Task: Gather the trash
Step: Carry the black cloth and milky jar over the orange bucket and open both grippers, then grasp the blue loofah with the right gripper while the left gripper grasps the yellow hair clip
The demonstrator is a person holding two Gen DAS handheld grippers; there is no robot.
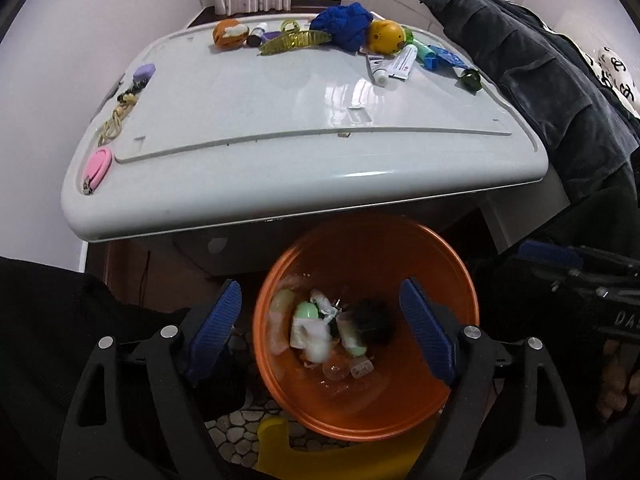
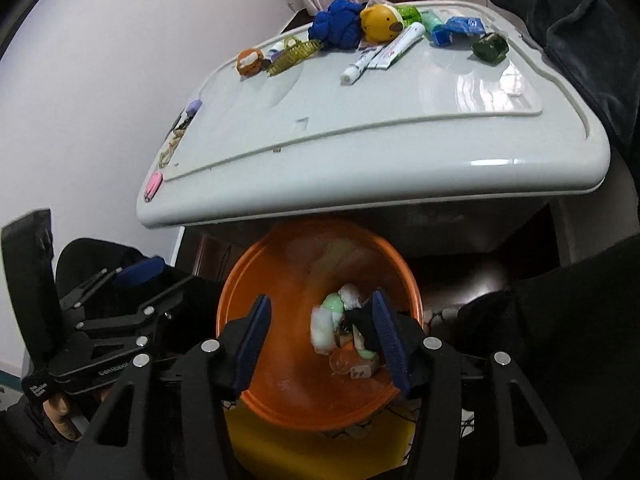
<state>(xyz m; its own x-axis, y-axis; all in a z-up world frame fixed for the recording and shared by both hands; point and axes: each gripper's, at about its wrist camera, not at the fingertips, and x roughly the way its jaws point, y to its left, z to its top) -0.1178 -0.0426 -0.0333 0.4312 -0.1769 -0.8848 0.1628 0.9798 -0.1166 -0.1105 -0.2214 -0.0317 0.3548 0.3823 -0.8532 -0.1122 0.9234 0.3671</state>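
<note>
Edges first: the white worktop (image 1: 248,128) ends in a rounded front lip just beyond and above both claws, and it overhangs the far rim of the orange bin (image 1: 360,408) that sits below them. The left claw (image 1: 326,332) hangs over the bin mouth with its blue pads spread wide, nothing between them but the view down into the bin. The right claw (image 2: 326,340) hangs over the same opening, its pads parted less widely and pressing on nothing; a black item in the bin lies behind its right pad.

Trash already lies at the bottom of the bin (image 2: 280,400): pale green and white pieces (image 1: 308,320), a black clump (image 1: 374,322) and small clear bits, all smeared by blur and hard to name. Open room on the worktop is the bare middle and front; its far edge carries a blue cloth (image 1: 340,26), a yellow toy (image 1: 386,36), tubes (image 1: 394,66) and a green comb (image 1: 292,42), well beyond the claws. Small things line the edge to the left, among them a pink case (image 1: 96,166). Dark clothing (image 1: 540,72) crowds the side to the right. A yellow object (image 1: 280,448) below the bin is cut off by the claw frame.
</note>
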